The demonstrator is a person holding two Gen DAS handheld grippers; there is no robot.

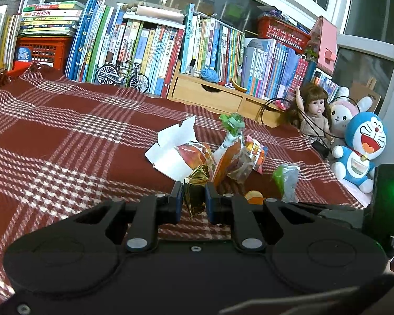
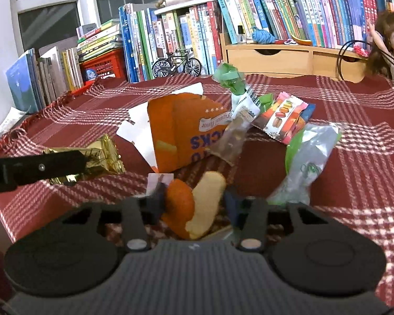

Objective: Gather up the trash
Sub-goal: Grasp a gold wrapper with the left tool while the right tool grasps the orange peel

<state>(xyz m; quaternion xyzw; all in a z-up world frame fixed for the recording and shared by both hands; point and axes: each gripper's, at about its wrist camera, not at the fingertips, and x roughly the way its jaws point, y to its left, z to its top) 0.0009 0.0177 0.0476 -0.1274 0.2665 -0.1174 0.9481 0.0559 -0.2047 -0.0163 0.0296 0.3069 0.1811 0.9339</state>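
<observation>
Trash lies heaped on a red plaid cloth [image 2: 354, 120]: an orange carton [image 2: 181, 136], a macaron wrapper [image 2: 283, 118], a green and clear bag [image 2: 307, 162] and a green twisted wrapper [image 2: 228, 76]. My right gripper [image 2: 194, 199] stands at the near side of the heap. An orange peel [image 2: 181, 204] fills the gap between its fingers, which touch it on both sides. My left gripper [image 1: 194, 191] is shut on a crumpled gold foil wrapper [image 1: 197, 181]. In the right wrist view the left gripper [image 2: 81, 164] reaches in from the left with the gold foil wrapper [image 2: 105, 155].
Rows of books [image 2: 170, 34] line the back. In front of them stand a model bicycle [image 2: 176, 64] and a wooden drawer unit [image 2: 275, 57]. A doll [image 1: 315, 107] and plush toys [image 1: 362, 147] sit at the right, with a black cable [image 1: 265, 107] looped beside them.
</observation>
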